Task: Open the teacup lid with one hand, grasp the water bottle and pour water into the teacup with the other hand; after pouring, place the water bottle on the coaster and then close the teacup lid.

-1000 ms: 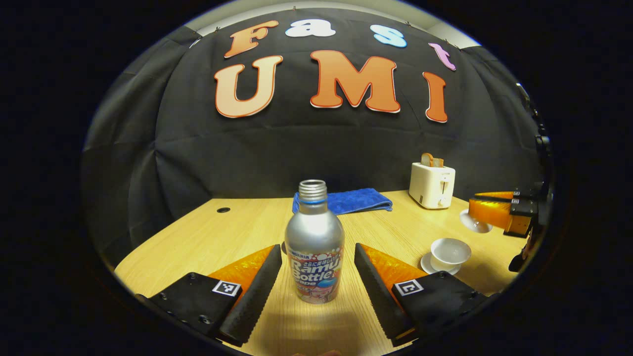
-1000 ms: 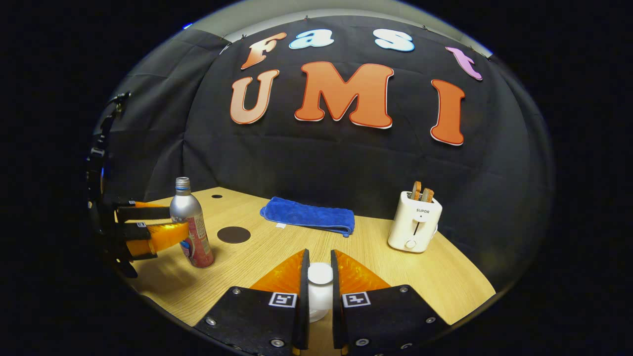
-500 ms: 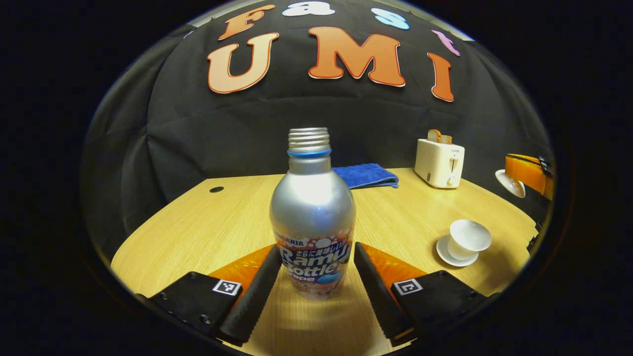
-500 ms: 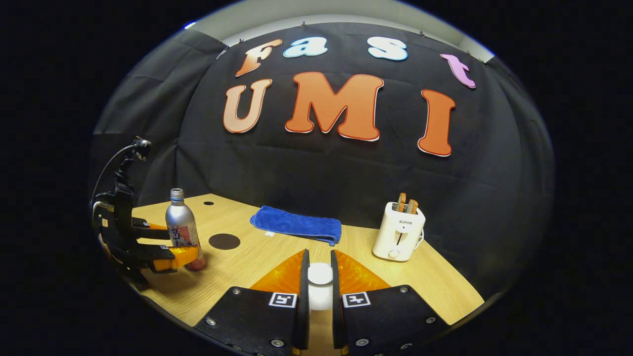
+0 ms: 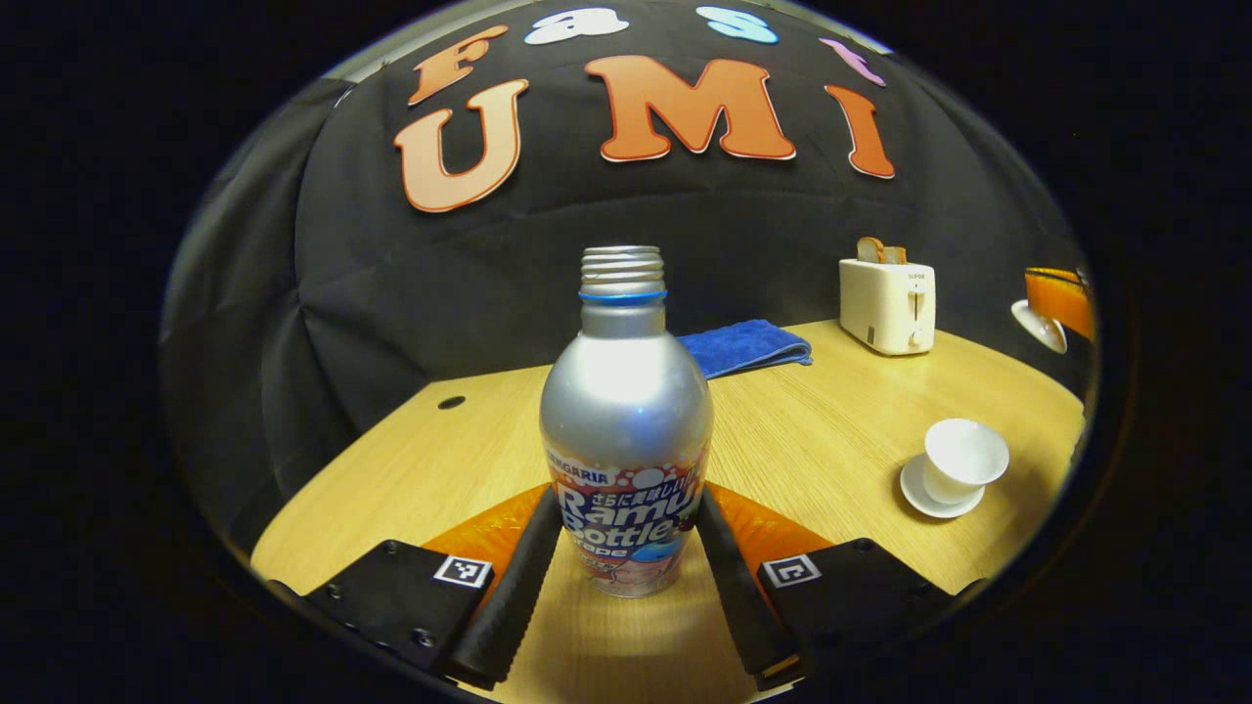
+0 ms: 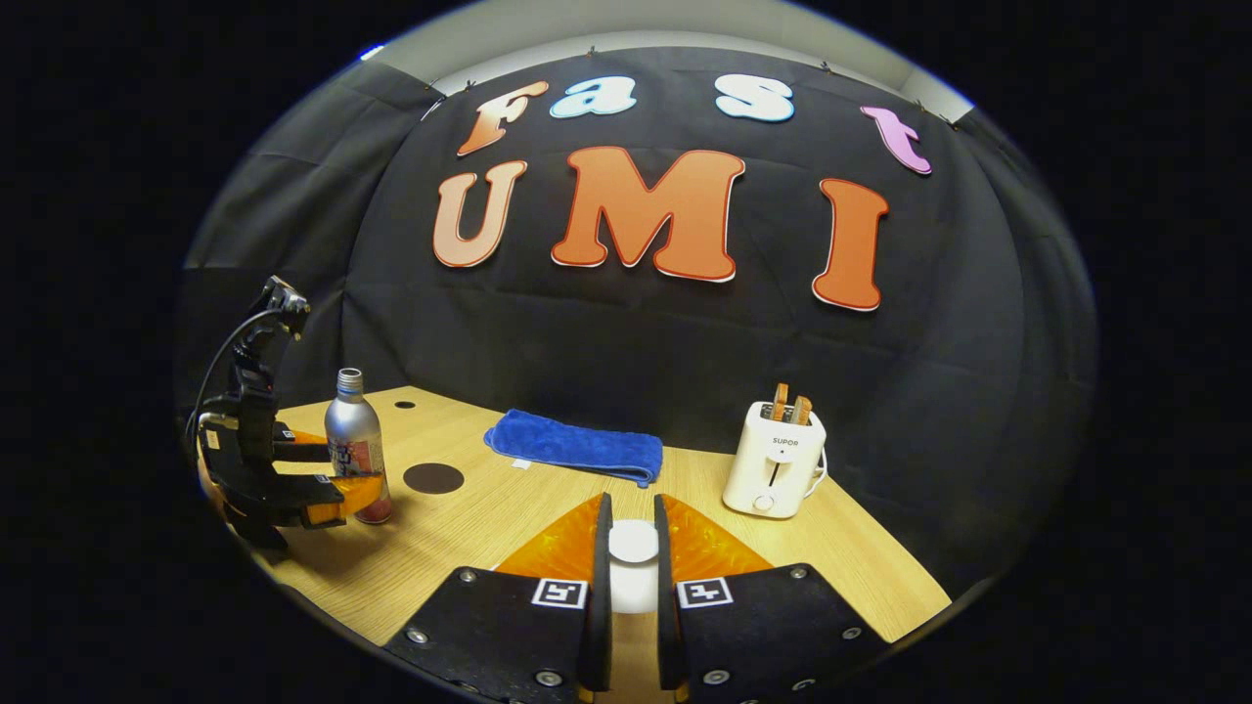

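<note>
The teacup [image 5: 963, 460] stood uncovered on its saucer [image 5: 934, 497] toward the right of the counter [image 5: 822, 440], so the opening step looked done: its white lid [image 6: 633, 559] was off and pinched between the two fingers of the right tongs [image 6: 631, 577], which were drawn close together on it and held up clear of the cup. The water bottle [image 5: 626, 440], capless and upright, stood on the counter well to the left of the cup, and the left tongs [image 5: 624, 548] had narrowed around its lower labelled part, both fingers lying against its sides in what read as a fresh grip. In the right gripper view the bottle's base looked to rest on the wood, so lifting seemed not yet begun. The dark round coaster [image 6: 433, 477] lay just beside the bottle, bare. By this showing, what was left was the lift, the carry across to the cup, the pour, setting the bottle on the coaster, and returning the lid. A blue cloth [image 6: 572, 448] and a toaster [image 6: 773, 460] sat farther back, out of the path.
</note>
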Demonstrator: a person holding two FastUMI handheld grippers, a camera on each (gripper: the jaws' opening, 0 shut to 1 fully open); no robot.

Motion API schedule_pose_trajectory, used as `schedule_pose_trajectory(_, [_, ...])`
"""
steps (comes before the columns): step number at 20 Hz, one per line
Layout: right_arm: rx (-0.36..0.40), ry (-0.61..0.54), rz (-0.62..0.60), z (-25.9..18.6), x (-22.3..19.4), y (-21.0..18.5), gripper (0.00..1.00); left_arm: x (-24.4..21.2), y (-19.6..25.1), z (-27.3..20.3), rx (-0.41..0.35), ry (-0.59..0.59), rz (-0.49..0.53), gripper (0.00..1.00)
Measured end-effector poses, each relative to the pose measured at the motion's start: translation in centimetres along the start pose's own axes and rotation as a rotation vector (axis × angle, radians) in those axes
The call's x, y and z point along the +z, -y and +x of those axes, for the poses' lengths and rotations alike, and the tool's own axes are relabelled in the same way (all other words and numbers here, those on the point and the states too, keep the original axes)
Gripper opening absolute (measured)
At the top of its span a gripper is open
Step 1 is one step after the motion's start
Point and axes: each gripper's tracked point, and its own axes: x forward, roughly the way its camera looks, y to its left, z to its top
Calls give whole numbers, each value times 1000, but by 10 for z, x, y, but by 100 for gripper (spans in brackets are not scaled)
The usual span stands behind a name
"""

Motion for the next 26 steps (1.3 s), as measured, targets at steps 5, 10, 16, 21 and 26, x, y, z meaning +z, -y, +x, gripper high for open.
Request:
schedule_pose_trajectory(5, [-26,16,11,-1,5,7,19,18,13,9,3,34,247,85])
schedule_pose_trajectory(10, [-49,17,24,-4,4,10,19,29,25,5,-17,61,454,86])
schedule_pose_trajectory(16, [-78,36,58,-10,13,33,19,37,60,8,-36,99,679,85])
schedule_pose_trajectory(21, [-111,51,68,-18,15,53,19,41,76,5,-47,124,848,85])
schedule_pose_trajectory(26, [-130,47,83,-20,10,65,19,46,86,14,-44,131,1002,85])
